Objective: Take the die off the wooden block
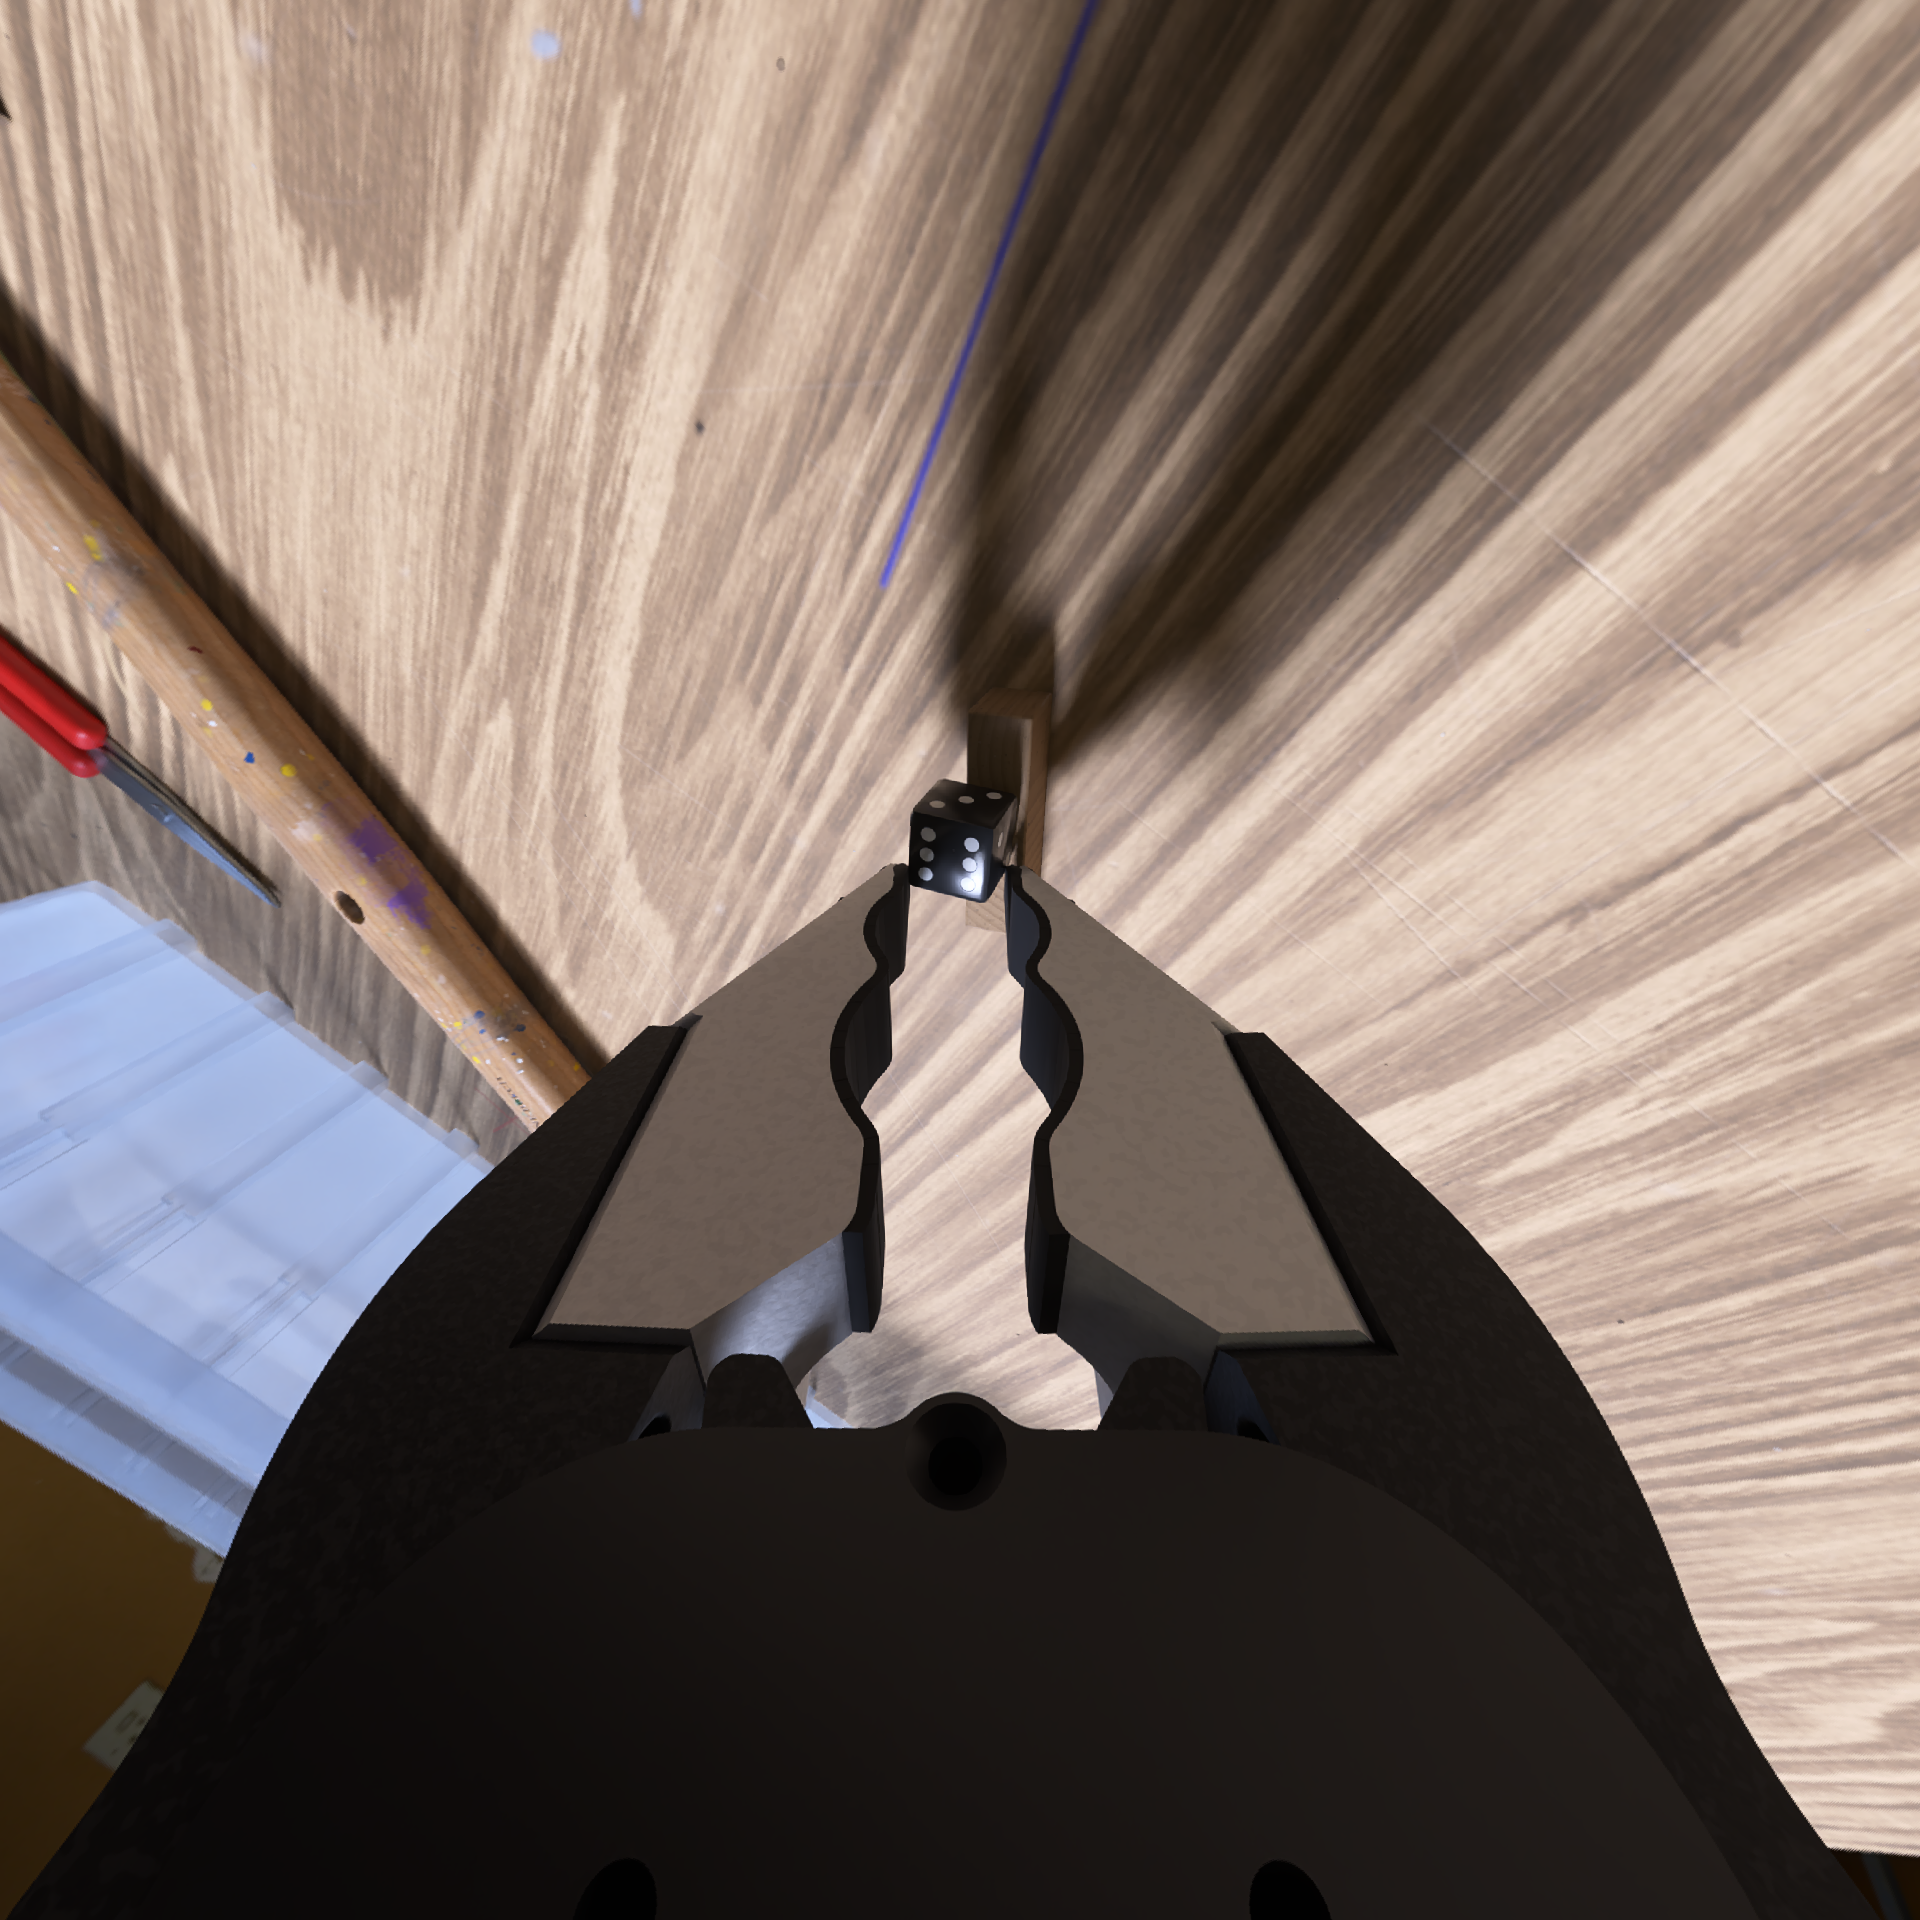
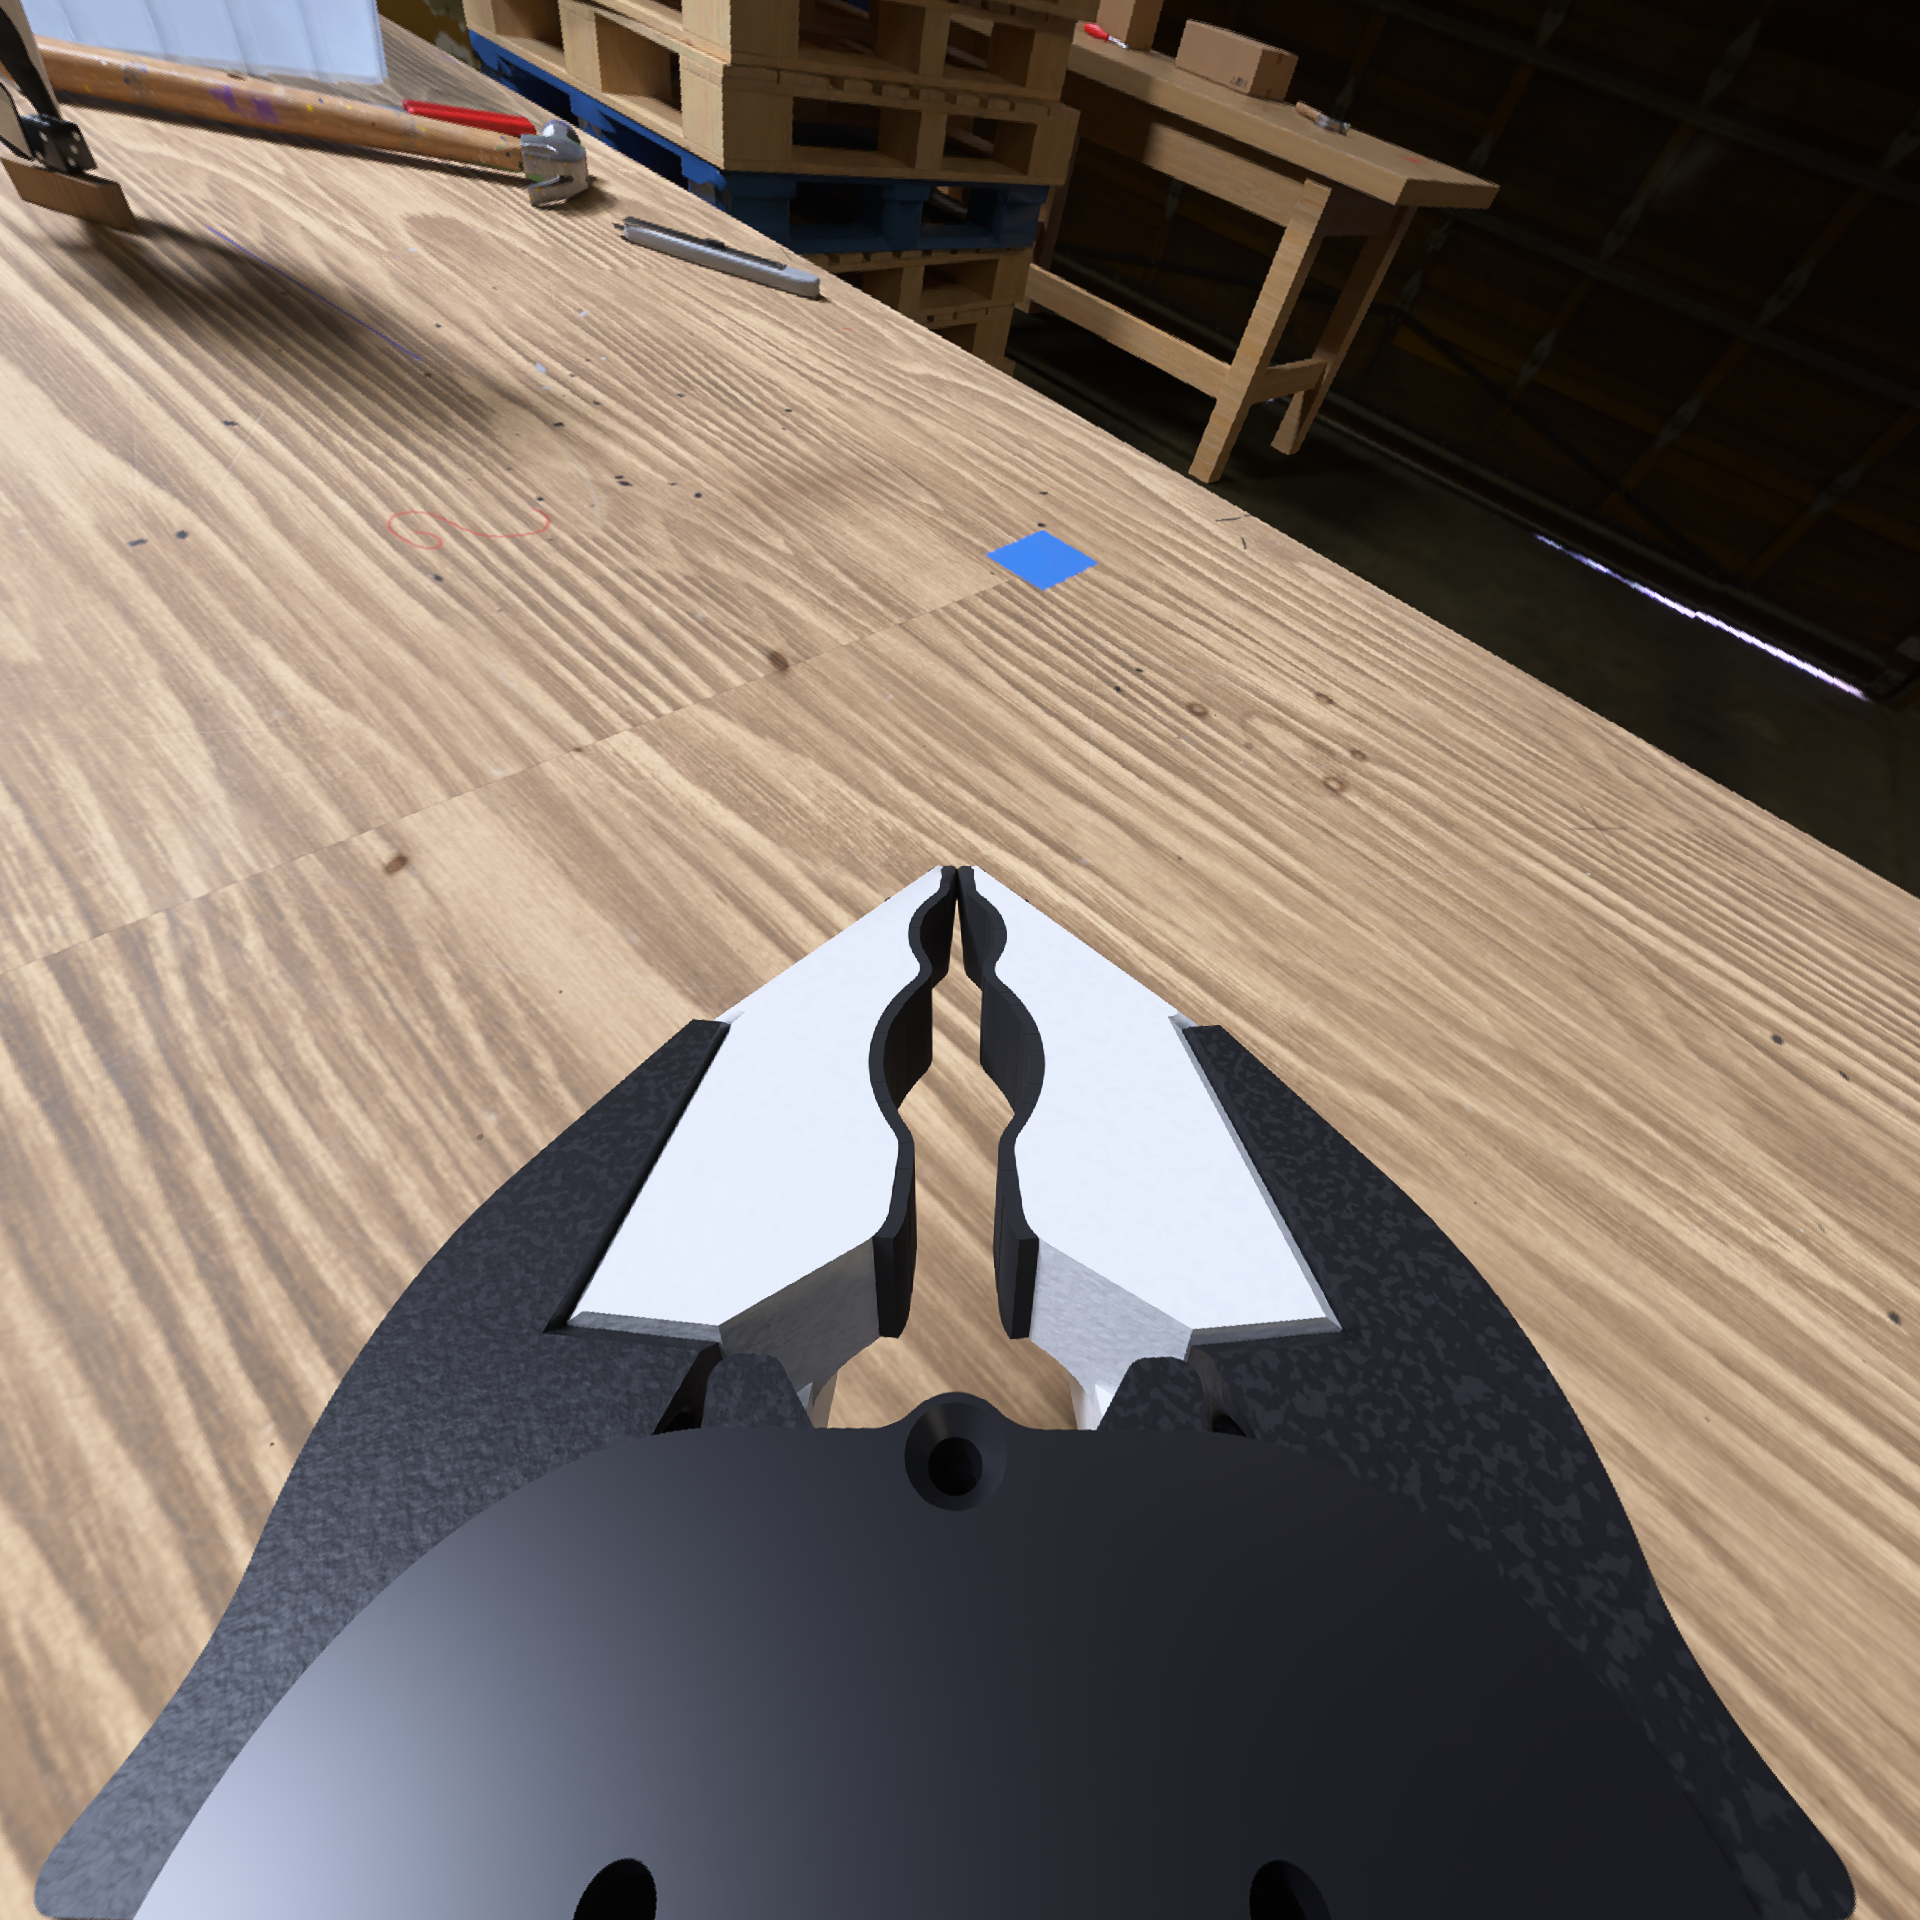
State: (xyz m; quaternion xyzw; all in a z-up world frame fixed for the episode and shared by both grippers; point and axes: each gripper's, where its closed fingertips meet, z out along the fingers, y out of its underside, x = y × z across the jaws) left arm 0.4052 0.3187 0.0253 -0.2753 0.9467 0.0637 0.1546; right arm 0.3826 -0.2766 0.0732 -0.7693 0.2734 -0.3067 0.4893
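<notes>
A black die (image 1: 958, 844) with white pips lies over the near end of a small wooden block (image 1: 1000, 753) on the plywood table (image 1: 1455, 831). My left gripper (image 1: 956, 881) points down at it, and its two fingertips press the die's left and right sides, so it is shut on the die. I cannot tell whether the die still rests on the block. In the right wrist view the left gripper (image 2: 44, 135) stands over the block (image 2: 73, 200) at the far left; the die is hidden there. My right gripper (image 2: 956, 875) is shut and empty, low over the table.
A hammer (image 1: 260, 748) (image 2: 312, 109), red-handled scissors (image 1: 73, 727) and a clear plastic bin (image 1: 156, 1143) lie left of the block. A grey utility knife (image 2: 717, 255) and a blue square (image 2: 1042, 559) are on the table. Beyond its right edge stand pallets (image 2: 831, 94) and a wooden bench (image 2: 1278, 177).
</notes>
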